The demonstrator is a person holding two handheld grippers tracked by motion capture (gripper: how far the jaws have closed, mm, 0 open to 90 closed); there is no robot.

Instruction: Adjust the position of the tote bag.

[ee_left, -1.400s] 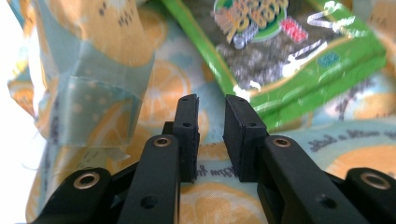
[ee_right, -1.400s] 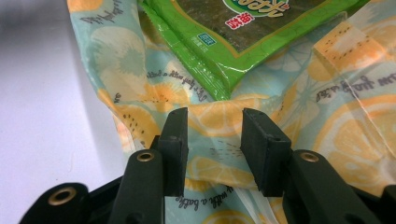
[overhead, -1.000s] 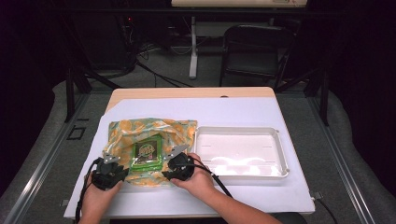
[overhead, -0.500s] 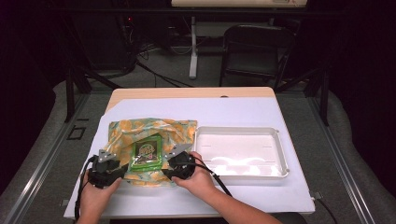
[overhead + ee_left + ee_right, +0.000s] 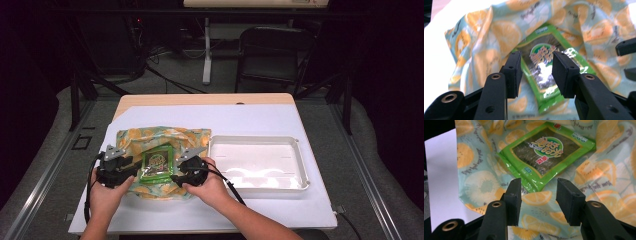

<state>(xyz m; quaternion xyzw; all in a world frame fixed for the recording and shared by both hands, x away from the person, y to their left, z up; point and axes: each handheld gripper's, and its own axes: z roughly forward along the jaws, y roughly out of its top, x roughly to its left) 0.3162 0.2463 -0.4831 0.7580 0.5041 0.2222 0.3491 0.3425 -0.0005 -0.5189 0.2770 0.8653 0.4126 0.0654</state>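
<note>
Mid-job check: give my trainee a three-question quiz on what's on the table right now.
1. True or false: the green snack packet lies on the lemon-print cloth.
2. Which side of the cloth, in the high view, is the white tray on? A) left B) right C) on top of it
3. What, if anything, is clamped in the left hand-held gripper and the right hand-held gripper?

Key
1. True.
2. B; the tray sits beside the cloth, with nothing in it.
3. Nothing. Both hand-held grippers stand open over the cloth, their jaws having just been opening, with the packet ahead of them and not pinched.
</note>
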